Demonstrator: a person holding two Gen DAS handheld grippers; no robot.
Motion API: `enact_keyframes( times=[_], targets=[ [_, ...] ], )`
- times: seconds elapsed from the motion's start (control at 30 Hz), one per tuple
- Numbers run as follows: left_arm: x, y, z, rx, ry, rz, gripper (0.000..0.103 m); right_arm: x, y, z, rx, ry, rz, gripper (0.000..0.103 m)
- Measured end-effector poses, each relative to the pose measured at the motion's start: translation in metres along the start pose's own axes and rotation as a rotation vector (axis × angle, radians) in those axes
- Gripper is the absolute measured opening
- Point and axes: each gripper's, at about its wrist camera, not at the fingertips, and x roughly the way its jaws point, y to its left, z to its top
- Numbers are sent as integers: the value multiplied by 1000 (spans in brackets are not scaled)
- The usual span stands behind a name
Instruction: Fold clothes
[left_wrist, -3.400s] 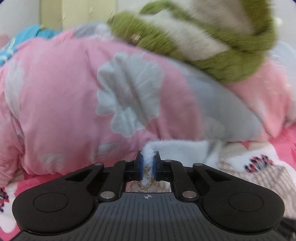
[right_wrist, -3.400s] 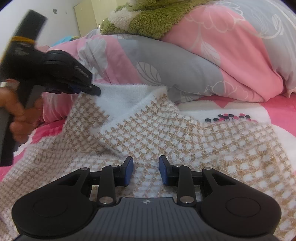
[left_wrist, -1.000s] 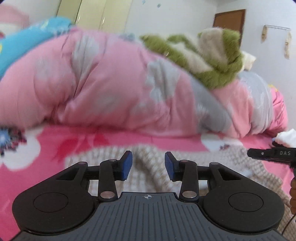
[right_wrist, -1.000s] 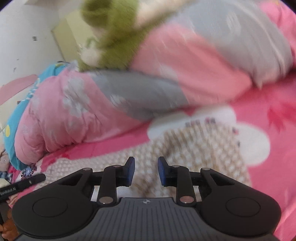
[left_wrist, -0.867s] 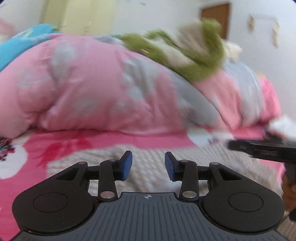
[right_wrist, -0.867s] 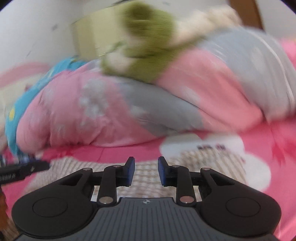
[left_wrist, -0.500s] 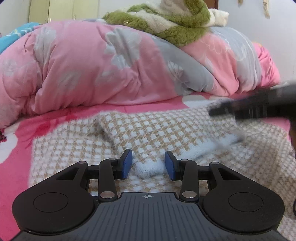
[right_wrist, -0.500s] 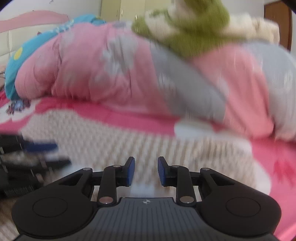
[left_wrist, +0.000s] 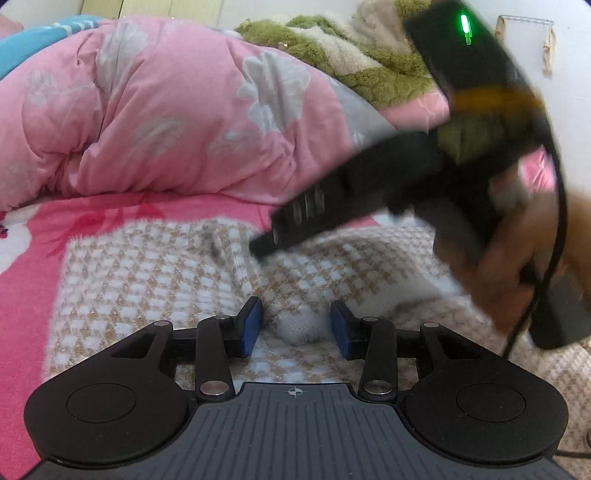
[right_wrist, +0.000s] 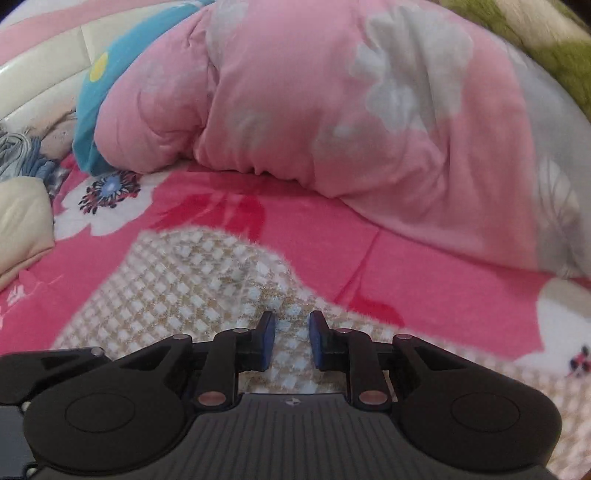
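Note:
A beige-and-white checked knit garment lies spread on the pink flowered bed sheet. My left gripper hovers low over it, open, with a white fold of the knit between its blue pads but not pinched. My right gripper is over the garment's far edge and its jaws are closing; the knit lies under the gap, and no pad visibly presses it. In the left wrist view the right gripper reaches in from the right, held by a hand.
A bulky pink-and-grey quilt rises behind the garment, with a green fleece blanket on top. A blue pillow, a cream headboard and a cream cushion sit at the left. A cable hangs by the hand.
The right gripper has swept left across the garment and rolled, and its jaws have narrowed. The left gripper has sunk a little toward the white fold.

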Motion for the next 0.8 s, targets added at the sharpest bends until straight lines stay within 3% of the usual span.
enact_keyframes(
  times=[0.1,0.3,0.43,0.6,0.8],
  targets=[
    [0,-2,-1,6,-2,5,40,-8,2,14,4,-37,32,17],
    [-1,-2,-1,3,-6,2,40,43,12,19,13,-11,40,17],
    [-2,-2,-1,5,-7,3,40,0,11,23,21,-79,-9,17],
    [-2,-1,-1,7,-8,5,40,-74,-39,-4,41,-169,-253,17],
    [-3,-2,-2,15,-8,8,40,-61,-112,-58,170,-87,-401,16]
  ],
)
